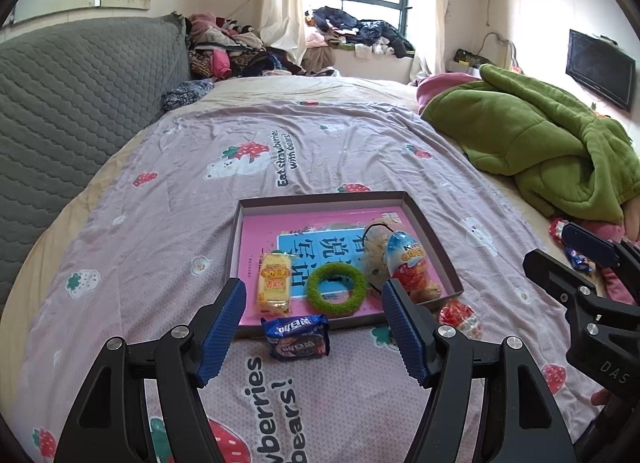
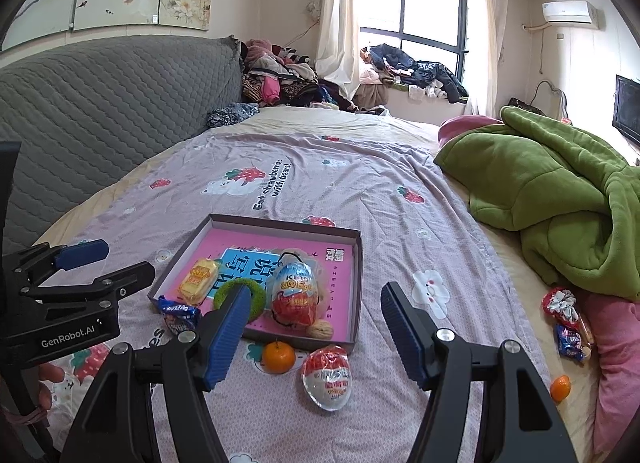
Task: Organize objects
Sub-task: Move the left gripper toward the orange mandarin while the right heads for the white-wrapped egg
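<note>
Hovering wide open and empty, left gripper (image 1: 314,327) and right gripper (image 2: 314,329) near the tray (image 2: 357,283)

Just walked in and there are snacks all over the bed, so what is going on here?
A person with a gripper in each hand is sorting snacks into a shallow box on the bed. A yellow packet, green ring and toy egg are already in it. An Oreo pack, an orange and a second egg lie outside. The left gripper and right gripper are open and empty.
</note>
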Tool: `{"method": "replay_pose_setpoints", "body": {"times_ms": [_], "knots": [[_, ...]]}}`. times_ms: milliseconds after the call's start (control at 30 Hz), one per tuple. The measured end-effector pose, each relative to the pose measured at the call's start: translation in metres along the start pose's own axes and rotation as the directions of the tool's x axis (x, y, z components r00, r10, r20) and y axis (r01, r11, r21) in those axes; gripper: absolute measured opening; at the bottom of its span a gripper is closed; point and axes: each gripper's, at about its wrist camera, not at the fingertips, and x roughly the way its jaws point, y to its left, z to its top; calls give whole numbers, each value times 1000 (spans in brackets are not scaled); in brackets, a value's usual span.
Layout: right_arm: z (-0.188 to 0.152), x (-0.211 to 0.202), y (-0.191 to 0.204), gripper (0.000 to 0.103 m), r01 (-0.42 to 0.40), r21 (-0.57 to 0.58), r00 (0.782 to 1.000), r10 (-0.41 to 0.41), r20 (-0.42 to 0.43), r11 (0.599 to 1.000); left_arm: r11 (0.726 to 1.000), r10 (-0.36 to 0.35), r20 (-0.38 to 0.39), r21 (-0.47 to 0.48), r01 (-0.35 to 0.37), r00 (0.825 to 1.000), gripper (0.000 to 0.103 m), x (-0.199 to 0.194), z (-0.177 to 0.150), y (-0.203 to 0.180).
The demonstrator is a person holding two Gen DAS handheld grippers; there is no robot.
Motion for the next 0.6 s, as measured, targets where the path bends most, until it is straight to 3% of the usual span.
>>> {"method": "replay_pose_setpoints", "body": {"times_ms": [600], "knots": [[-12, -25, -1, 67, -9, 5, 1000, 9, 24, 1000, 1000, -18, 6, 10, 18, 1000, 72, -14, -9, -11]]}}
